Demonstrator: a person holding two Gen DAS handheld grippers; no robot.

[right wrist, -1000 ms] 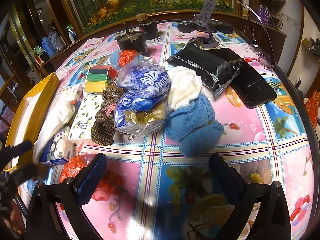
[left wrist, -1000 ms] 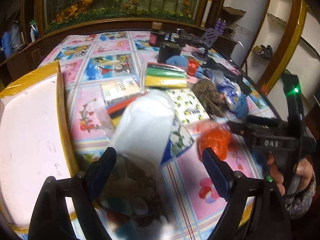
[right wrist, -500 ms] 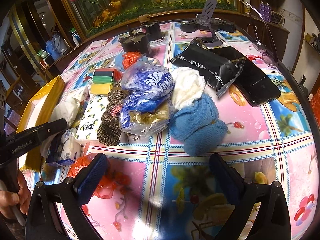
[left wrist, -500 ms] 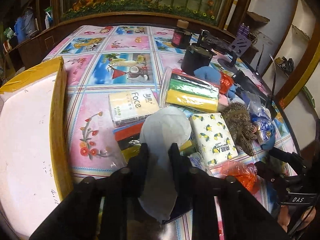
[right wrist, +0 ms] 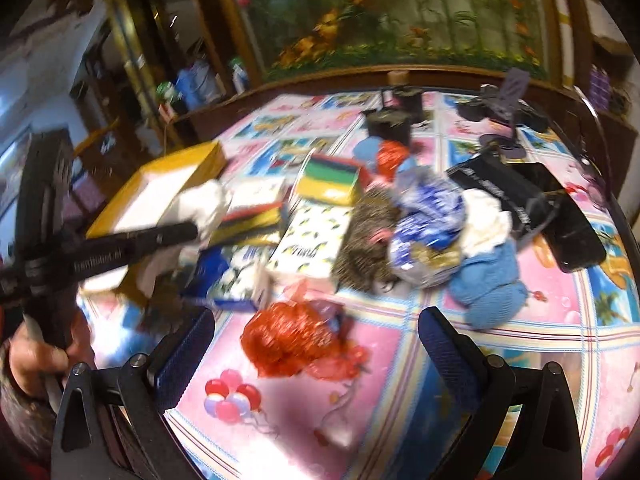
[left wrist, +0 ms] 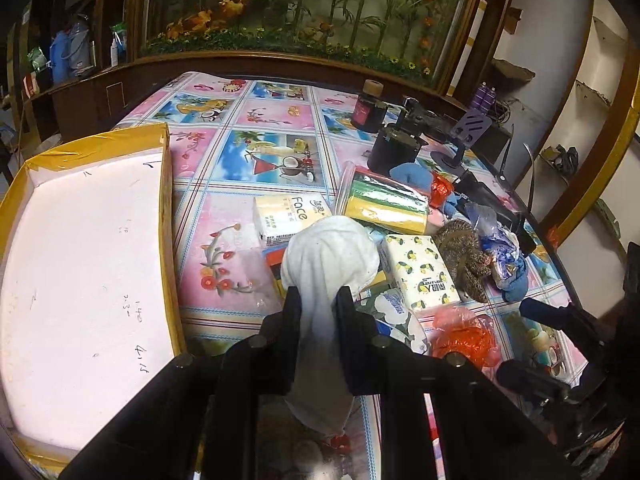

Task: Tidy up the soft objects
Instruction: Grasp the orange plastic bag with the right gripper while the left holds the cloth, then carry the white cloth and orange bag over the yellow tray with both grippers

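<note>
My left gripper (left wrist: 318, 302) is shut on a white soft cloth (left wrist: 330, 252) and holds it above the table, beside the yellow-edged white box (left wrist: 80, 264). The cloth (right wrist: 202, 204) and the left gripper (right wrist: 192, 232) also show in the right wrist view. My right gripper (right wrist: 316, 336) is open and empty, just above a red mesh pouf (right wrist: 292, 338). A blue knit item (right wrist: 486, 290), a brown knit item (right wrist: 366, 248), a white cloth (right wrist: 486, 222) and a blue plastic bag (right wrist: 428, 216) lie in a heap further back.
Tissue packs (left wrist: 420, 274) (left wrist: 290, 214), a striped sponge pack (left wrist: 386, 202), a black packet (right wrist: 500, 188), a phone (right wrist: 572, 232), black jars (left wrist: 396, 148) and a phone stand (left wrist: 468, 136) crowd the table's right half. The table edge curves at the right.
My left gripper closed on the white cloth and lifted it, drawing back toward the box. My right gripper swung left and now faces the red mesh pouf.
</note>
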